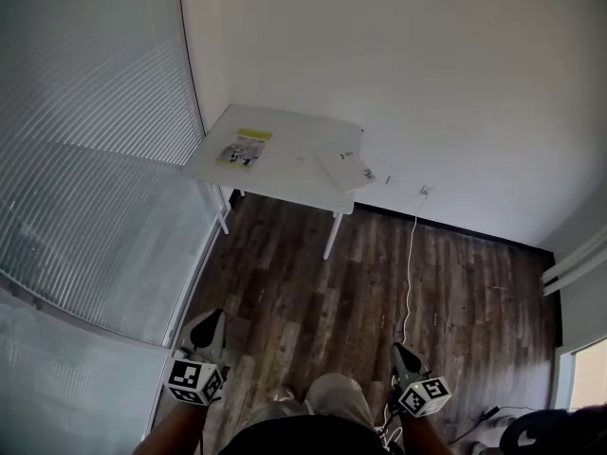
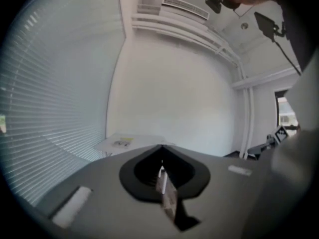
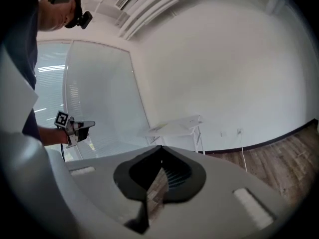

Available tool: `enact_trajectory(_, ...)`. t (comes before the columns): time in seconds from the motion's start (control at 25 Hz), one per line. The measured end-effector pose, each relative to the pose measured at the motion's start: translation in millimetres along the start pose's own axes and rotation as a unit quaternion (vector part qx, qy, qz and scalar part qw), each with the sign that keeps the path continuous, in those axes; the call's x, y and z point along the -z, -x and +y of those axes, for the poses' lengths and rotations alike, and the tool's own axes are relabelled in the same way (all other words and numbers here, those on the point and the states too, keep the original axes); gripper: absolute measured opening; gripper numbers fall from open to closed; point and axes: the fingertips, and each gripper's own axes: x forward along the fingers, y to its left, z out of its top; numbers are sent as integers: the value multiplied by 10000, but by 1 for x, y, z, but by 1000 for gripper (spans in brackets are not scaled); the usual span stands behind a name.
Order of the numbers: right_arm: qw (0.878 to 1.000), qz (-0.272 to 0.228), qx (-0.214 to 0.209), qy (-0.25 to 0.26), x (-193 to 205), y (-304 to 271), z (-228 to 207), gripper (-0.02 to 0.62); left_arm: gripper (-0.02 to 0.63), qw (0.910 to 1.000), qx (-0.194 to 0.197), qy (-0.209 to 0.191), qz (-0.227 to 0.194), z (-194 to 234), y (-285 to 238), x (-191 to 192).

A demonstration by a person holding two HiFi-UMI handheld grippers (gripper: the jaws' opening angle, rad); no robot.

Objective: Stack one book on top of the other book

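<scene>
We stand far from the table (image 1: pixel 285 159) — no book is touched yet. One book (image 1: pixel 244 147) lies near its left edge, the other book (image 1: pixel 346 169) near its right edge. The left gripper (image 1: pixel 209 325) and right gripper (image 1: pixel 404 354) are empty, fingers together — next we walk up and open one.

The surface (image 1: pixel 285 164) has a white, smooth, matt top. The floor (image 1: pixel 455 282) is dark wood planking with visible grain and a low sheen. The wall (image 1: pixel 427 74) is white and matt. The blinds (image 1: pixel 85 159) are pale, ribbed slats. The yellow-topped book (image 1: pixel 245 147) has a printed paper cover; the white book (image 1: pixel 343 169) looks plain and matt. The left gripper (image 2: pixel 161 147) and the right gripper (image 3: pixel 160 147) have grey matt shells with black matt recesses.
</scene>
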Motion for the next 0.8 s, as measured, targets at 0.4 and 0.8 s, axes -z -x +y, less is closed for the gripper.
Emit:
enact_trajectory(0.4, 9995, -199, 133, -204, -33, -89, -45, 2, 6, 9977, -572, 162, -320, 71, -46, -37)
enact_trajectory(0.8, 9979, -357, -229, -489, -84, -228, -79, 2, 6, 9962, -793, 372, 23, 112, -140, -85)
